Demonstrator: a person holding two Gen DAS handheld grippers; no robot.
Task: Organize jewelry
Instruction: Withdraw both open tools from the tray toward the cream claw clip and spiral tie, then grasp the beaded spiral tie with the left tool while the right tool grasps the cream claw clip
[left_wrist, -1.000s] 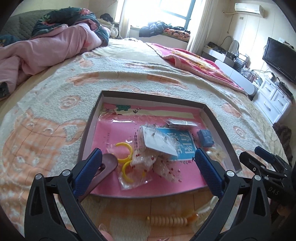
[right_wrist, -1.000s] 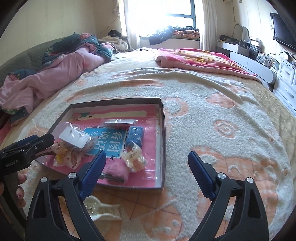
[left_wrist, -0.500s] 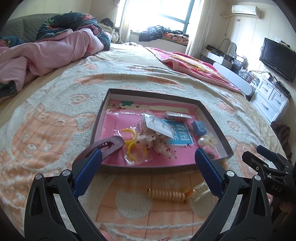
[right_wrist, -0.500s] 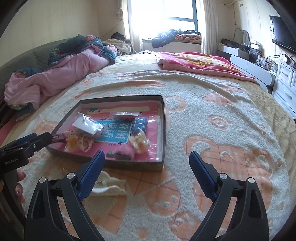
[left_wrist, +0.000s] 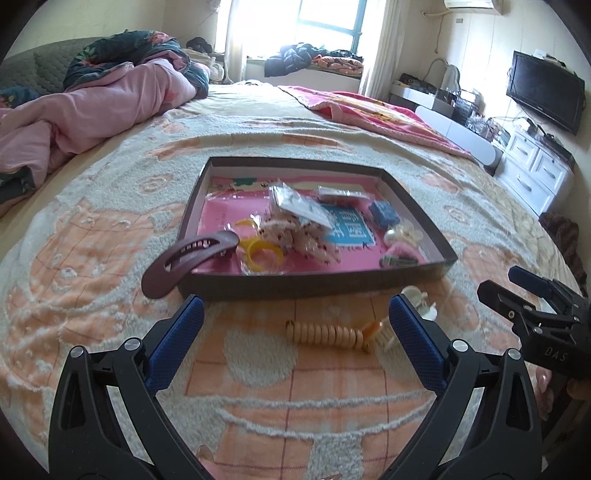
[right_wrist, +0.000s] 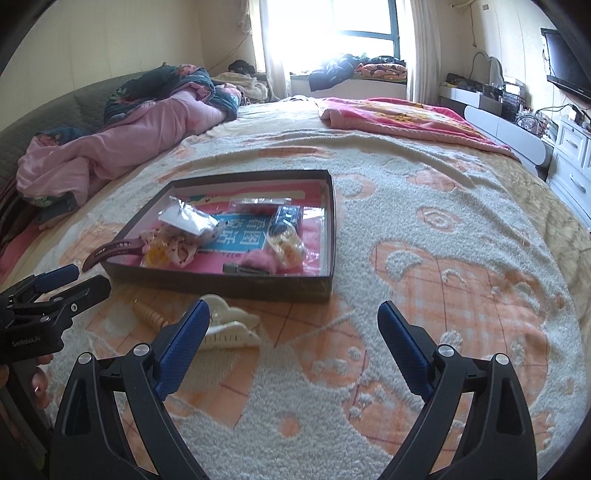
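Both grippers (left_wrist: 295, 317) (right_wrist: 293, 325) spread, empty, over fleece blanket (right_wrist: 424, 295) w/ tray (left_wrist: 314, 286); bedroom, window (right_wrist: 332, 22).

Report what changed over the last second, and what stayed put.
Both grippers drew back from the box, open and empty: left gripper, right gripper. The maroon hair clip, earlier beside the left finger, now lies across the box's near-left corner. Box contents, beaded bracelet and white claw clip did not move.
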